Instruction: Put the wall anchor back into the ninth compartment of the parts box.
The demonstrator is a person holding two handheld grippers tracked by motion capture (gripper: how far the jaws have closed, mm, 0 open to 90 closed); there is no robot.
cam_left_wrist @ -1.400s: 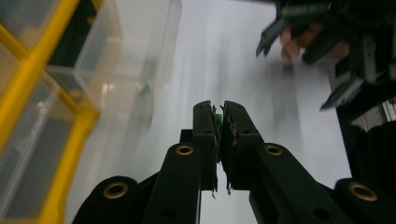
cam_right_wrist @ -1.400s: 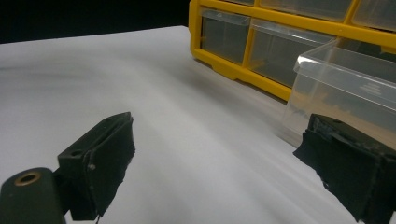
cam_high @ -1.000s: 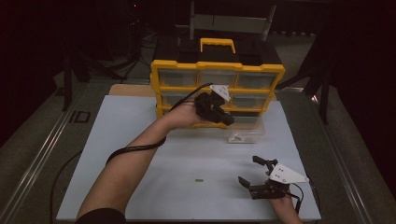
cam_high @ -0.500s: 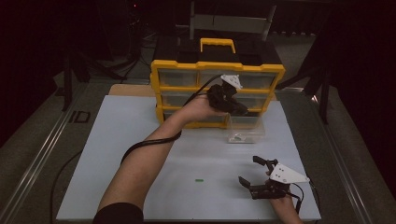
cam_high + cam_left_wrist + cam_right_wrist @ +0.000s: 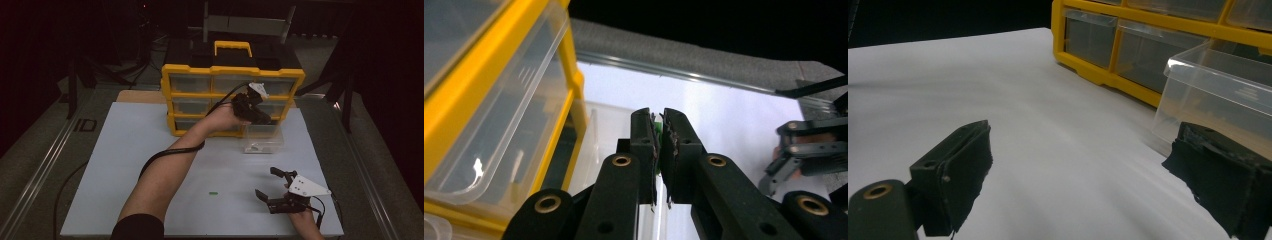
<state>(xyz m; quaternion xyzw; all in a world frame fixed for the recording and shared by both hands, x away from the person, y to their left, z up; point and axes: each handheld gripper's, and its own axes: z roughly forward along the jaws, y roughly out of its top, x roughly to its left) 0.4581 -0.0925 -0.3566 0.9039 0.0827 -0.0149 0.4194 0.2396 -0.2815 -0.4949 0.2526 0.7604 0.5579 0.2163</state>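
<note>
A yellow organiser cabinet (image 5: 233, 75) with clear drawers stands at the back of the white table. One clear drawer (image 5: 263, 141) is out and sits on the table in front of the cabinet's right end. My left gripper (image 5: 264, 119) hovers just above that drawer, close to the cabinet front. Its jaws are shut on a small green piece (image 5: 657, 130), with the clear drawer (image 5: 599, 145) below them. My right gripper (image 5: 267, 182) rests near the table's front right, jaws wide open with nothing between them (image 5: 1078, 170). The clear drawer (image 5: 1218, 95) lies ahead of it.
A second small green piece (image 5: 213, 193) lies on the white table surface (image 5: 130, 165) near the front middle. The left gripper's cable (image 5: 165, 155) trails along the forearm. Metal rails (image 5: 45, 165) run along the table's left side. The surroundings are dark.
My left hand has moved right along the cabinet front and slightly down, ending over the pulled-out drawer. The right gripper has stayed in place.
</note>
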